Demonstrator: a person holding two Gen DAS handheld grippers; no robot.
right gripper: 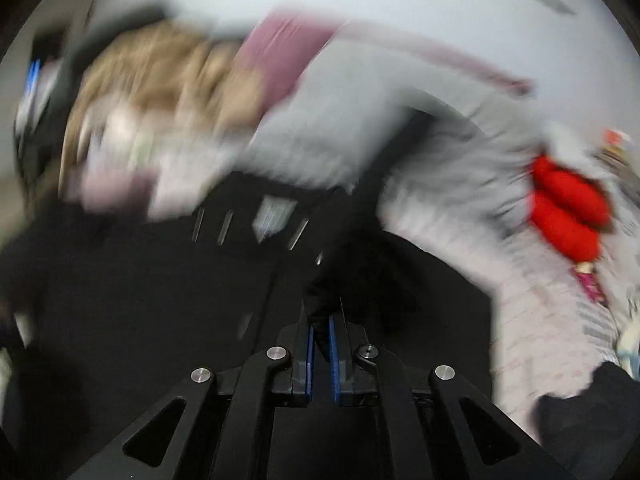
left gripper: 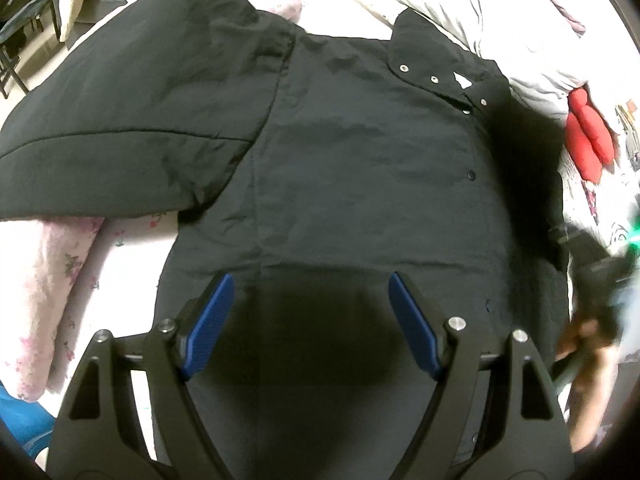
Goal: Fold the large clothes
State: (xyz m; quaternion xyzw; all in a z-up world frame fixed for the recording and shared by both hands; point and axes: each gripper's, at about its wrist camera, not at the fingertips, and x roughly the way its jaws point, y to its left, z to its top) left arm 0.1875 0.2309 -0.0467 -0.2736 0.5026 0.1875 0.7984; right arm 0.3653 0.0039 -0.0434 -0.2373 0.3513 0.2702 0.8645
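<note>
A large black jacket (left gripper: 360,160) lies spread on a bed, with its snap-button front (left gripper: 434,79) facing up and one sleeve (left gripper: 140,100) folded across at the left. My left gripper (left gripper: 310,280) hovers open over the jacket's lower part, nothing between its blue pads (left gripper: 212,320). The right wrist view is heavily blurred. There my right gripper (right gripper: 322,320) is shut, and a bunch of the black jacket (right gripper: 140,300) sits between its pads. At the left wrist view's right edge, a person's hand (left gripper: 588,340) holds a blurred dark gripper body.
The jacket rests on pink floral bedding (left gripper: 60,280). A white-grey duvet (left gripper: 500,12) is heaped behind it. A red soft thing (left gripper: 590,136) (right gripper: 568,208) lies on the bed to the right. Blue cloth (left gripper: 24,420) shows at the lower left.
</note>
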